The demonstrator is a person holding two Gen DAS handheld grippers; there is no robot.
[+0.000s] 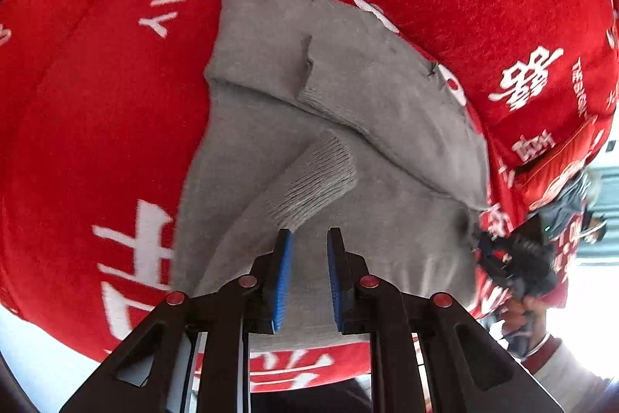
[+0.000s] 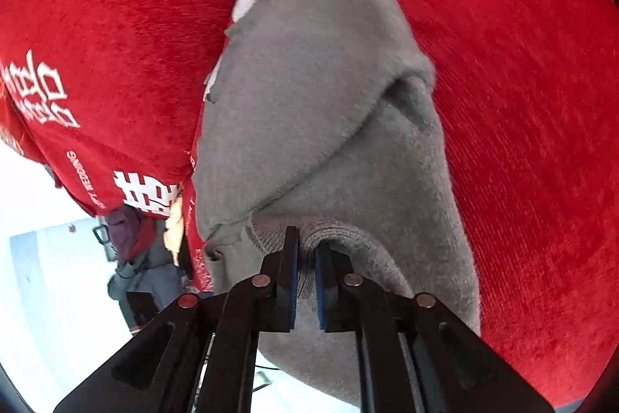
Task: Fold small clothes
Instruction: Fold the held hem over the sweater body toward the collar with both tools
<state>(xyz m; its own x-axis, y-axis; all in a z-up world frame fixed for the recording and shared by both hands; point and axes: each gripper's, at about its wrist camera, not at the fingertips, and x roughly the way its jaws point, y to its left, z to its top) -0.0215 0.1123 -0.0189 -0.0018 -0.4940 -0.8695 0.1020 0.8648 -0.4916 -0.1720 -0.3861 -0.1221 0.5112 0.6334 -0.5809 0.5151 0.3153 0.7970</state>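
Note:
A small grey knit sweater (image 1: 340, 95) lies partly folded on a red blanket (image 1: 96, 103). One sleeve lies across the body, its ribbed cuff (image 1: 317, 177) just ahead of my left gripper (image 1: 308, 239), which is open and empty above the grey cloth. In the right wrist view the same sweater (image 2: 329, 72) fills the middle. My right gripper (image 2: 307, 246) is shut on a ribbed grey edge (image 2: 329, 231) of the sweater, the cloth bunched between the blue pads. The right gripper also shows at the sweater's far right edge in the left wrist view (image 1: 514, 258).
The red blanket (image 2: 522, 103) with white letters and signs covers the whole surface. Its edge drops off at the lower left in the right wrist view, where a person in grey (image 2: 143, 258) sits beyond. A white floor lies below.

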